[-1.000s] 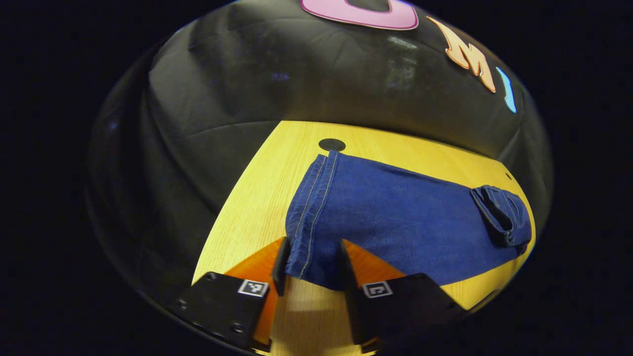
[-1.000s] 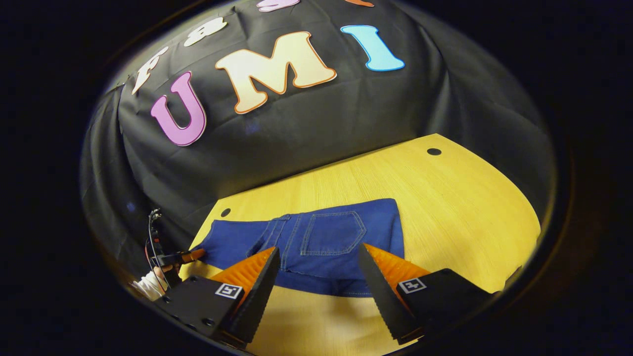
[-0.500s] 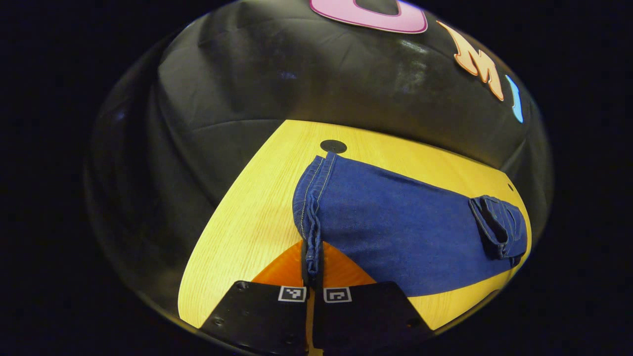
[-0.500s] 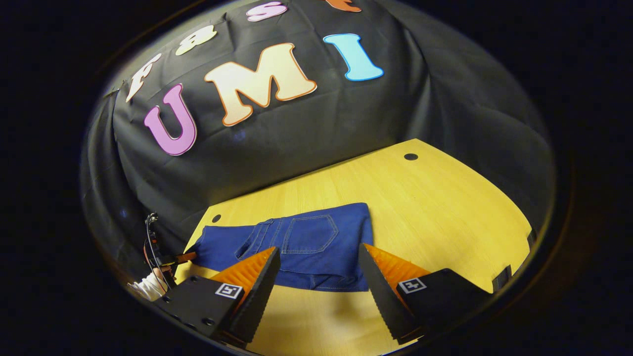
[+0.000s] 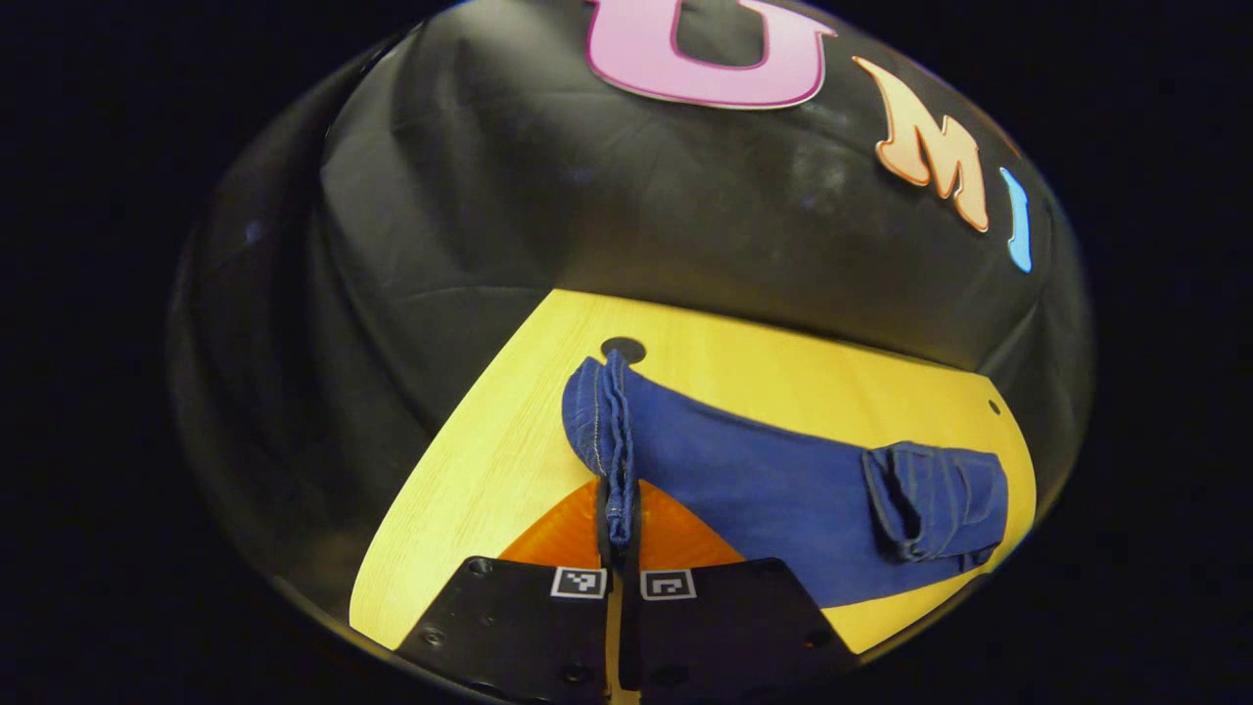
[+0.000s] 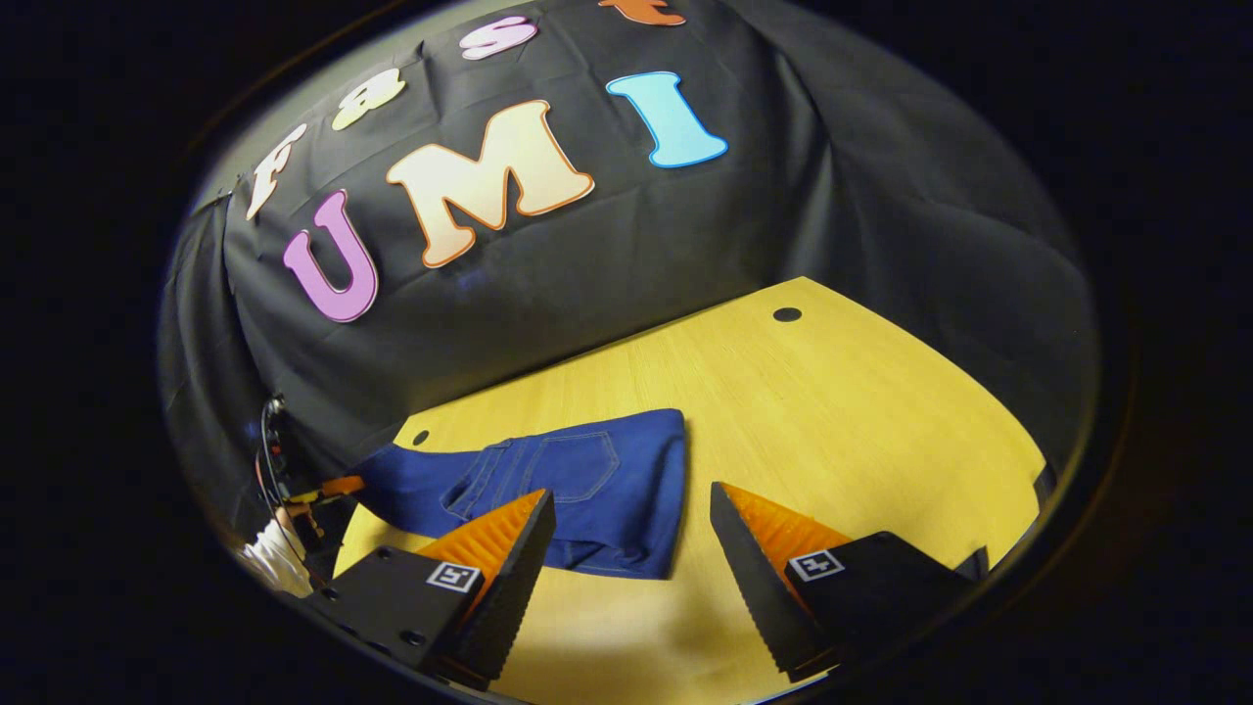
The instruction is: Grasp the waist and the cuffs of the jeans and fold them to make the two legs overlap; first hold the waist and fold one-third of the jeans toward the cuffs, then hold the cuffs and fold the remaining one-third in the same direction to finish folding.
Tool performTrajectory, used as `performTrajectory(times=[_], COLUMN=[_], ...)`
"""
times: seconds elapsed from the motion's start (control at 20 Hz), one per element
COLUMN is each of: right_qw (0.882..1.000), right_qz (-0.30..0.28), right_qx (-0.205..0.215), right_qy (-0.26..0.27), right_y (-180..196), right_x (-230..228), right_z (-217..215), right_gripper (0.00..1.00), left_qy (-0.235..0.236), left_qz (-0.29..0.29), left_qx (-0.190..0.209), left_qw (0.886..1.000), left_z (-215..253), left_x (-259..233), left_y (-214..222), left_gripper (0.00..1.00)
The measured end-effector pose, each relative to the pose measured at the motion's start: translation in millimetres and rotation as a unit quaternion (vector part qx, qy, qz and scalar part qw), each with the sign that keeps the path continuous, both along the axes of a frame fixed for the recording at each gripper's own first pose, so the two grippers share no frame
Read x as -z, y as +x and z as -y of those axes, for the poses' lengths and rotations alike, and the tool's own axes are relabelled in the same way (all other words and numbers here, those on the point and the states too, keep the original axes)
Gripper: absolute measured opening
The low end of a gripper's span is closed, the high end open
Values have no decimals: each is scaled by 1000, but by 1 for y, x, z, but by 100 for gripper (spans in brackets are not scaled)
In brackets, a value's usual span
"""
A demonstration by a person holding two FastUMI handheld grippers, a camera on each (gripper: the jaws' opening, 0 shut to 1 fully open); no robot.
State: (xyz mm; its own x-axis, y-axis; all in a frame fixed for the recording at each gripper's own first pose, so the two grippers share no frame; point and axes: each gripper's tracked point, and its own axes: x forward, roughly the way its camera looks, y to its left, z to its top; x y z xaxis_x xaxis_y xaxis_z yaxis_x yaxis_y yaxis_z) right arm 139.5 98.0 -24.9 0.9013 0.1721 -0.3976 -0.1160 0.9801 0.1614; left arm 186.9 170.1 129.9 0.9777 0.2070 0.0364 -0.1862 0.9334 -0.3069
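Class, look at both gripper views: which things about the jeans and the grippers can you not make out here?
- Left gripper view: the cuff end sits between the left gripper fingers, which hide it.
- Right gripper view: the far gripper is too small to read.
- Right gripper view: the right gripper finger covers the jeans near edge.

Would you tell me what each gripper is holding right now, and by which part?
The left gripper pinches the jeans at the cuff hem; the right gripper holds nothing.

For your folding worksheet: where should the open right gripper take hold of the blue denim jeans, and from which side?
The blue denim jeans lie flat; the right gripper hovers open. Likely best: pinch the waist edge nearest it, sliding in low from the bare wooden table side.
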Motion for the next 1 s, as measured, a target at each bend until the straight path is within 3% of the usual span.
performTrajectory(times=[0.5,0.75,1.0], right_qw=[997,996,995], right_qz=[-1,-2,-13], right_qx=[-75,-94,-92], right_qy=[11,8,19], right_y=[33,44,49], right_x=[-12,-7,1], right_z=[48,69,90], right_gripper=[98,98,98], left_qy=[69,112,170], left_qz=[51,70,51], left_qx=[3,44,88], left_qw=[996,990,980], left_z=[158,252,344], left_x=[-86,-115,-105], left_y=[-49,-47,-26], left_gripper=[0,0,0])
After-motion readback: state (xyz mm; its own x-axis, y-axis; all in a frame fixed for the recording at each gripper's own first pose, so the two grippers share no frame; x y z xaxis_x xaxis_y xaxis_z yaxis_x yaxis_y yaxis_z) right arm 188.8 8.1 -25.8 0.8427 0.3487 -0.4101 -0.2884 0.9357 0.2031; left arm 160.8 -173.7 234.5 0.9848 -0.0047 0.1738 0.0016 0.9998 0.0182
